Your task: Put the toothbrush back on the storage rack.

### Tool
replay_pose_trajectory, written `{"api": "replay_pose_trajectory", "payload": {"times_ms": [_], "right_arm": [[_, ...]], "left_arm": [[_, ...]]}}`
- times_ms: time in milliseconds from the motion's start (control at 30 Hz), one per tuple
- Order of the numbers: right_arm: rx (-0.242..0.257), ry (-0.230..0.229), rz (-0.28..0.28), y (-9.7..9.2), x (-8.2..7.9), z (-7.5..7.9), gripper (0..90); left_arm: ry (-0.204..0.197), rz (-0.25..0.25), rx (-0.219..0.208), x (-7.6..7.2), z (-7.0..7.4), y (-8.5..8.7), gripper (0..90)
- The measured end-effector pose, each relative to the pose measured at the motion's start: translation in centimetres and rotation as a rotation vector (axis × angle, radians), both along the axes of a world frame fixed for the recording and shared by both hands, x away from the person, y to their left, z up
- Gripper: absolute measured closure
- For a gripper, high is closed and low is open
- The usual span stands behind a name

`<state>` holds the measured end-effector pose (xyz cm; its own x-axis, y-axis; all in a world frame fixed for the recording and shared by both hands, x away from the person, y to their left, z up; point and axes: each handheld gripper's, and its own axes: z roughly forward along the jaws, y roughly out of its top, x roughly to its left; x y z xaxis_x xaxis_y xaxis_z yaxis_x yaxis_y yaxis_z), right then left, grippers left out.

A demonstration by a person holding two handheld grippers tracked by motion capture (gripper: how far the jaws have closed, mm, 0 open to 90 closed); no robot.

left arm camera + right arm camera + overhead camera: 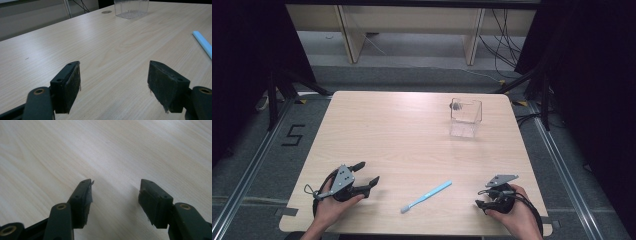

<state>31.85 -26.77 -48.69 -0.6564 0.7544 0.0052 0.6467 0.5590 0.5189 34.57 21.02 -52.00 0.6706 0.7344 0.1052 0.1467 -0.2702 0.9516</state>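
Toothbrush [426, 196], light blue, lying flat on the bare tabletop near the front edge, between the two claws and touching neither; its white head points to 7 o'clock and its handle to 1 o'clock. In the left gripper view the handle end [203, 43] enters at 3 o'clock.

Table [402, 135]: pale wood-grain top with rounded corners, standing on grey floor. A black "5" [293, 135] is marked on the floor at 9 o'clock of the table. Beyond the far edge, at 12 o'clock, stand pale wooden furniture legs [352, 35] with dark cables [504, 45] trailing beside them; dark curtains close both sides.

Clear box [466, 118]: a see-through square container, upright, at 1 o'clock on the table, well apart from the toothbrush. A small dark thing [456, 105] shows at its far left corner; what it is cannot be told. In the left gripper view the ribbed wall of the box [131, 8] stands at 12 o'clock.

Left claw [368, 173], held in a hand at 7 o'clock of the table: jaws spread wide, nothing between them. Right claw [480, 203], held at 5 o'clock: jaws likewise apart over bare wood, gripping nothing.
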Motion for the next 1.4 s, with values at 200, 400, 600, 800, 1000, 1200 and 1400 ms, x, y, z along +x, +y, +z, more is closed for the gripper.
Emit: {"api": "replay_pose_trajectory", "payload": {"times_ms": [200, 400, 600, 800, 1000, 1200, 1400], "right_arm": [[-0.079, 0.033, 0.113, 0.1, 0.7, 0.5, 43.2], [-0.153, 0.031, 0.226, 1.0, 1.7, 1.5, 44.1], [-0.237, 0.036, 0.374, 2.4, 3.3, 2.5, 46.6], [-0.318, 0.066, 0.510, 3.9, 5.1, 3.2, 47.0], [-0.443, 0.100, 0.589, 5.5, 6.3, 2.9, 47.1], [-0.486, 0.117, 0.702, 7.5, 7.4, 2.5, 47.9], [-0.510, 0.078, 0.830, 9.5, 8.2, 2.1, 48.6]], "left_arm": [[0.001, 0.009, 0.004, 0.2, 0.1, 0.2, 26.2], [-0.003, 0.002, -0.006, 0.0, 0.0, 0.5, 26.4], [-0.008, 0.001, -0.019, -0.3, -0.1, 1.0, 26.7], [-0.004, 0.004, -0.027, -0.3, -0.2, 1.4, 26.8], [-0.001, 0.001, -0.013, -0.2, -0.2, 1.3, 26.8], [-0.002, 0.002, -0.014, -0.3, -0.2, 1.3, 26.9], [-0.002, 0.001, -0.013, -0.3, -0.2, 1.3, 27.0]]}}
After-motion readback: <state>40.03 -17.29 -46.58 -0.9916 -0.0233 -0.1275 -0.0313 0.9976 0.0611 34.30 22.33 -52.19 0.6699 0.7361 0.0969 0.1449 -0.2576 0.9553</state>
